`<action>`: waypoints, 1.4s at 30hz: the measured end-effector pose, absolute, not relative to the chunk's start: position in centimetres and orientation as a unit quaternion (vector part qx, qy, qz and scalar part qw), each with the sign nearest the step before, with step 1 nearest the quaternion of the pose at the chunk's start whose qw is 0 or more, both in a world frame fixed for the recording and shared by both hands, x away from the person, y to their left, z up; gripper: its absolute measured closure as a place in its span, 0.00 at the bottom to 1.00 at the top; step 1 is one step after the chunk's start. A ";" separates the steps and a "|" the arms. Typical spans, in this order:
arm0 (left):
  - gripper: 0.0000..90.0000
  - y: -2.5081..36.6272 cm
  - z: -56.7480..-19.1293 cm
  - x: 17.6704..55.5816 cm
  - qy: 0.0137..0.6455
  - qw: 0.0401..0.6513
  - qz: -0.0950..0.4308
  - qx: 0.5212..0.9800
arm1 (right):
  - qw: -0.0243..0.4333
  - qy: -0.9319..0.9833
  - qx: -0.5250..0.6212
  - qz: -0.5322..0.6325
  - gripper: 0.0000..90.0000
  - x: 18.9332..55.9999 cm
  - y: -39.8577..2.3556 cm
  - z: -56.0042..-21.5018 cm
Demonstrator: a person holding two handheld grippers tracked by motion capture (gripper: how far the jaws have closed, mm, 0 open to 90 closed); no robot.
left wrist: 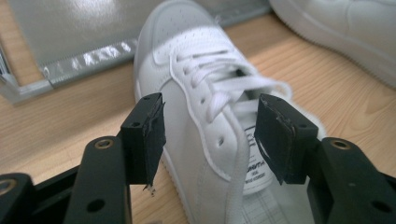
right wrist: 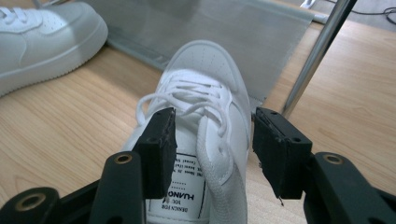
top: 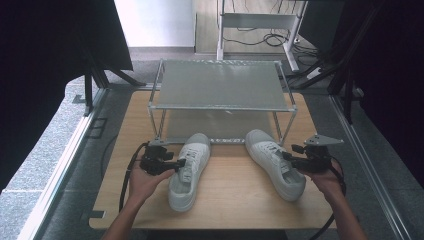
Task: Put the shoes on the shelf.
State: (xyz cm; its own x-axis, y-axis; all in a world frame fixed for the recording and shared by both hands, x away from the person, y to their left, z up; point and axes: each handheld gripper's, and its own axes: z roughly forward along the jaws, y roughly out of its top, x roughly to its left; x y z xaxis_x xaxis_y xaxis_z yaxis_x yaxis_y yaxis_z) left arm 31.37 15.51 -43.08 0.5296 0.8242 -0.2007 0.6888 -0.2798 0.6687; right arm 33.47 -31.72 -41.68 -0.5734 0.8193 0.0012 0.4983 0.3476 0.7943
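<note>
- The pale wooden table fills the lower middle of the high view, and everything in hand rests on it.
- The two-tier metal wire shoe rack stands at the upper middle of the table. Its top shelf is bare and so is the lower shelf; it holds nothing yet.
- The left white lace-up leather sneaker lies on the table at lower centre-left, toe towards the rack's front edge and just short of it.
- The right white lace-up leather sneaker lies at lower centre-right, angled, its toe likewise near the rack's front rail.
- The left gripper sits at the left sneaker's outer side. In the left gripper view its black jaws straddle the sneaker's collar wall and tongue, parted, with gaps on both sides, so nothing is gripped.
- The right gripper sits at the right sneaker's outer side. In the right gripper view its jaws stand apart either side of the tongue and laces, pads not pressing.
- Judging from this, the work looks to be shelving the shoes, and it is at an early stage: both grips are being lined up, neither shoe is lifted, and both placements remain.
</note>
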 end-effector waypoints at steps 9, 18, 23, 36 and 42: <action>0.52 15.1 -44.1 31.9 0.483 0.344 0.094 0.800 | 0.192 0.819 0.416 0.346 0.58 35.1 -31.4 -43.3; 0.55 13.9 -45.1 32.1 0.481 0.308 0.106 0.814 | 0.193 0.823 0.424 0.324 0.60 35.7 -30.9 -43.7; 0.58 14.2 -45.5 32.4 0.494 0.318 0.108 0.802 | 0.213 0.827 0.423 0.303 0.63 35.4 -30.6 -43.7; 0.72 13.8 -45.7 32.5 0.490 0.322 0.104 0.803 | 0.228 0.841 0.427 0.243 0.74 35.3 -29.7 -43.9; 0.76 13.9 -45.8 32.6 0.493 0.321 0.104 0.802 | 0.213 0.848 0.416 0.252 0.75 36.5 -30.3 -45.0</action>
State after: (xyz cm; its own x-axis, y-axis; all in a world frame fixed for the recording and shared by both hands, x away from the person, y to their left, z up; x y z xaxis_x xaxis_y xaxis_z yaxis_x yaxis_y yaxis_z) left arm 32.63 13.87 -45.76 0.4928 0.8571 -0.1502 0.7240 -0.3081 0.6172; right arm 36.48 -30.34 -45.04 -0.5642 0.8118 -0.1506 0.5973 0.5272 0.6044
